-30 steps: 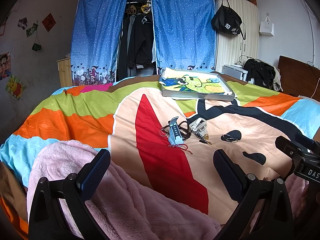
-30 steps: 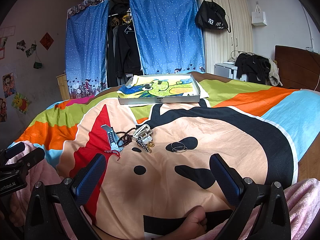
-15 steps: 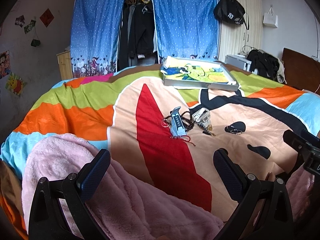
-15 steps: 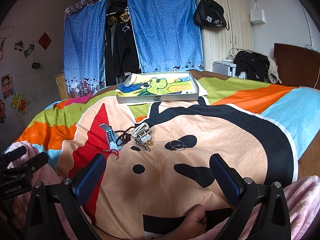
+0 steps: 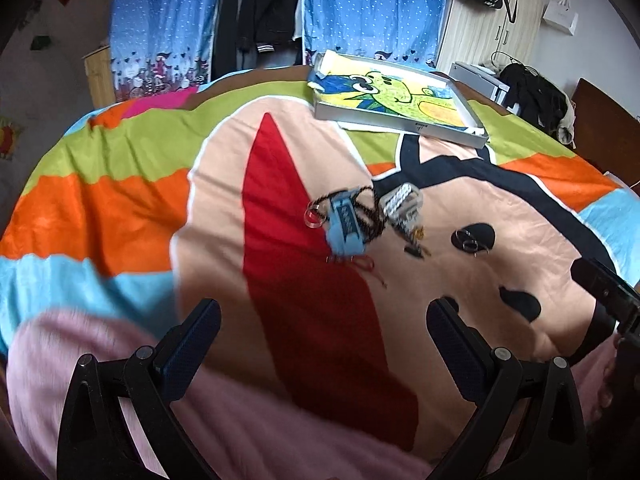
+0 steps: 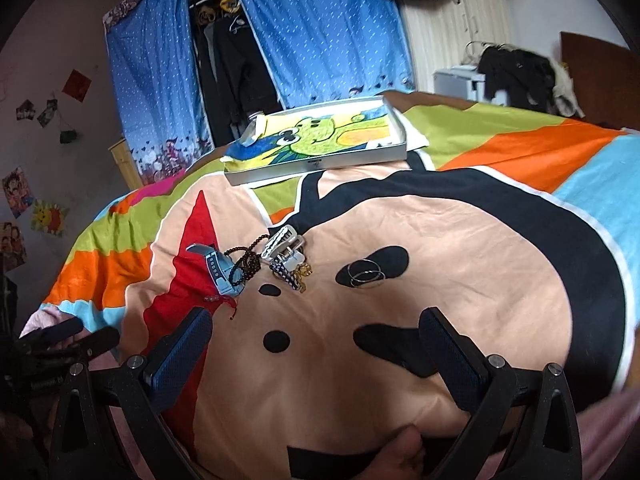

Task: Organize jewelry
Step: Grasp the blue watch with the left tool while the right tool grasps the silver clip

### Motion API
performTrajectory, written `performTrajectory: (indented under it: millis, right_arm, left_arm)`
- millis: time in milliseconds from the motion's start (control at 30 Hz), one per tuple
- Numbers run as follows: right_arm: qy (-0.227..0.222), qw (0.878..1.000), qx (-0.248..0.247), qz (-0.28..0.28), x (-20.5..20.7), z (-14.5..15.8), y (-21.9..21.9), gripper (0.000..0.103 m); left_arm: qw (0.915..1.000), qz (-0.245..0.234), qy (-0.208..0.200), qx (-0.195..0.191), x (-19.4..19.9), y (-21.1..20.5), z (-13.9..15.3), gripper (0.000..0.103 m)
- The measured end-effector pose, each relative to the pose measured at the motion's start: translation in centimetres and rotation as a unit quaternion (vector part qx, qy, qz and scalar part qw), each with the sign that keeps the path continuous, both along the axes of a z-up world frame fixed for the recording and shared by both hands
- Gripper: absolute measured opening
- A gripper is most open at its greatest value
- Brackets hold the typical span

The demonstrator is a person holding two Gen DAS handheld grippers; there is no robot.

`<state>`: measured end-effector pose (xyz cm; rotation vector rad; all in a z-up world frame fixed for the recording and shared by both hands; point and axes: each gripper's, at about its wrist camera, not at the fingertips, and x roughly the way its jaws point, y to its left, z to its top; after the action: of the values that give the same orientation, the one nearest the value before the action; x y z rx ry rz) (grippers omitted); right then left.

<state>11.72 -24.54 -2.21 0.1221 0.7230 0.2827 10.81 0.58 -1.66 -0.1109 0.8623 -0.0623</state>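
Observation:
A small heap of jewelry lies mid-bed: a blue watch strap (image 5: pixel 344 224) (image 6: pixel 219 272), a dark bead bracelet (image 5: pixel 370 216) (image 6: pixel 246 260), a white clasp piece (image 5: pixel 402 200) (image 6: pixel 282 242), a chain (image 6: pixel 290 276) and thin silver rings (image 5: pixel 470 240) (image 6: pixel 364 276). A flat silver box with a green cartoon lining (image 5: pixel 396 100) (image 6: pixel 320 140) sits open at the far side. My left gripper (image 5: pixel 320 340) is open and empty, hovering short of the heap. My right gripper (image 6: pixel 316 340) is open too, empty, just short of the rings.
A bright cartoon bedspread (image 5: pixel 120 200) (image 6: pixel 500 240) covers the bed. A pink fleece blanket (image 5: pixel 240 420) lies under the left gripper. Blue curtains (image 6: pixel 320 32) and hanging clothes stand behind the bed, a cupboard (image 6: pixel 448 32) at the right.
Both grippers have tilted down and moved forward toward the jewelry, which now looks nearer. Both stay open. The jewelry and the box have not moved.

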Motion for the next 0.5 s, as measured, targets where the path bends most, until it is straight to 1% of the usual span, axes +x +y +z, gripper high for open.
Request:
performTrajectory:
  millis: [100,200,267,367,400,433,500]
  right_arm:
    - [0.007,1.0,-0.004,0.015,2.2,0.0,-0.4,0.103]
    - [0.023,0.999,0.006,0.032,4.5,-0.3,-0.9,0.103]
    - [0.028,0.999,-0.003,0.045,6.0,-0.6,-1.0,0.103]
    - [0.033,0.997,-0.009,0.063,8.1,-1.1,-1.1,0.103]
    - [0.033,0.997,-0.007,0.07,8.8,-1.3,-1.1,0.103]
    - [0.035,0.996,-0.005,0.076,9.7,-1.7,-1.1,0.103]
    - [0.041,0.996,0.001,0.085,11.1,-2.4,-0.9,0.103]
  left_arm:
    - [0.9998,-0.013,0.011,-0.006,2.5,0.3,0.1,0.101]
    - [0.9992,-0.024,0.028,-0.016,5.0,0.6,-0.2,0.1]
    - [0.9985,-0.029,0.042,-0.019,6.8,0.8,-0.5,0.1]
    - [0.9983,-0.034,0.046,-0.013,9.0,0.6,-1.2,0.1]
    - [0.9981,-0.033,0.05,-0.011,9.8,0.5,-1.5,0.097]
    - [0.9978,-0.034,0.054,-0.016,10.5,0.6,-1.9,0.095]
    - [0.9972,-0.03,0.061,-0.03,11.6,0.8,-2.7,0.088]
